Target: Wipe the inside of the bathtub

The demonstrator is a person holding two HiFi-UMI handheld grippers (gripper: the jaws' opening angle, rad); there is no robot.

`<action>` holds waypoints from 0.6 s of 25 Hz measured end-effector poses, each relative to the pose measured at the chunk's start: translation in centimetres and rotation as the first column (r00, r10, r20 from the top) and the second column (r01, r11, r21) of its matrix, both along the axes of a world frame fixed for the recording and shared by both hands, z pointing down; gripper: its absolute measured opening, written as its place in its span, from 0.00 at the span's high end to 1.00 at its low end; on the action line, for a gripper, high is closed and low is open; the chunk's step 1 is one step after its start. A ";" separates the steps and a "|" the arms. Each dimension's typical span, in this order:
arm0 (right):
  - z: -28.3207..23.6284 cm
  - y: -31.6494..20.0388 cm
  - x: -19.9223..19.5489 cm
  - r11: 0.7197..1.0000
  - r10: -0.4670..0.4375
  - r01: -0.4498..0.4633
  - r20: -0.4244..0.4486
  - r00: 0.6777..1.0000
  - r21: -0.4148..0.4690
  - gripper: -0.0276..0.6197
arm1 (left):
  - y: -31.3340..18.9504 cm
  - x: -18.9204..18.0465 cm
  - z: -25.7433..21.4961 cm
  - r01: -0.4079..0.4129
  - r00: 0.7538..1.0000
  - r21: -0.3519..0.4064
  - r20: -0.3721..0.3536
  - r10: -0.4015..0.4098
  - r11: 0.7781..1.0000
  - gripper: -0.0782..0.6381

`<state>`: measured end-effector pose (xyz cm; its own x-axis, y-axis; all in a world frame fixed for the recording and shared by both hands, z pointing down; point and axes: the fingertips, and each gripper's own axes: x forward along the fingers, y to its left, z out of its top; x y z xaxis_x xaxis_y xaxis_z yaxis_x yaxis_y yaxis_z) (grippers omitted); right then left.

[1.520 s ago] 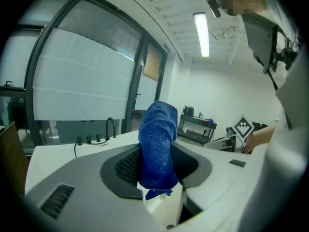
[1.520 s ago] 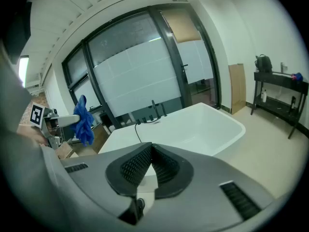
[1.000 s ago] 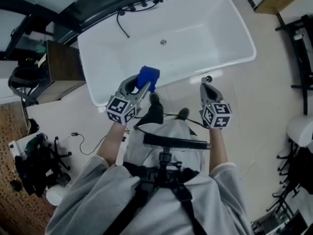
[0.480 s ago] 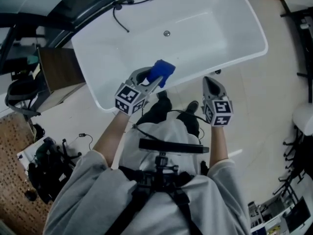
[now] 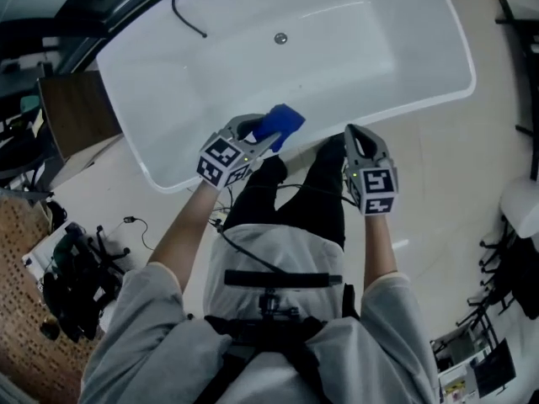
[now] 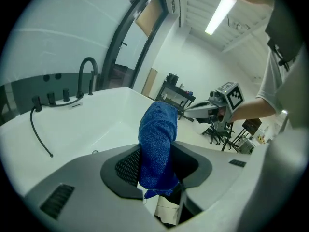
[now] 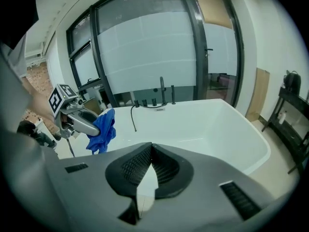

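Left tongs [image 5: 266, 139] pinching the blue cloth [image 5: 282, 123] now reach the bathtub [image 5: 354, 66] edge; right tongs [image 5: 354, 135] are closed, empty. Wiping comes next.

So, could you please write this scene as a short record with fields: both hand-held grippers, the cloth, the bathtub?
left hand-held gripper: shut on blue cloth
right hand-held gripper: shut, nothing between the jaws
cloth position: held in the air over the near rim of the bathtub
bathtub: white, inside bare, drain in the floor
wiping: seems not yet begun
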<state>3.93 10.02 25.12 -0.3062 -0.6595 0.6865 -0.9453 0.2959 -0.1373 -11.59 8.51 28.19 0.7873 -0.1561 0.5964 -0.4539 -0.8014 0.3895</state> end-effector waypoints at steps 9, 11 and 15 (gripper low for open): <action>7.6 -2.3 0.1 0.990 -0.130 0.130 0.010 0.991 -0.058 0.95 | 0.6 2.0 11.3 0.010 0.996 -0.130 0.084 0.001 0.991 0.67; 9.0 -2.6 0.3 0.986 -0.156 0.156 0.003 0.988 -0.066 0.95 | 0.7 2.7 13.5 -0.038 0.993 -0.158 0.104 0.055 0.987 0.67; 10.8 -3.4 0.2 0.980 -0.185 0.184 -0.007 0.983 -0.074 0.95 | 1.1 3.0 17.2 -0.138 0.978 -0.209 0.124 0.166 0.968 0.67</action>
<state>4.15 6.66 35.93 -0.4085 -0.5403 0.7356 -0.8771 0.4554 -0.1526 -8.55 9.64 45.34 0.6993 0.0917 0.7089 -0.3938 -0.7783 0.4891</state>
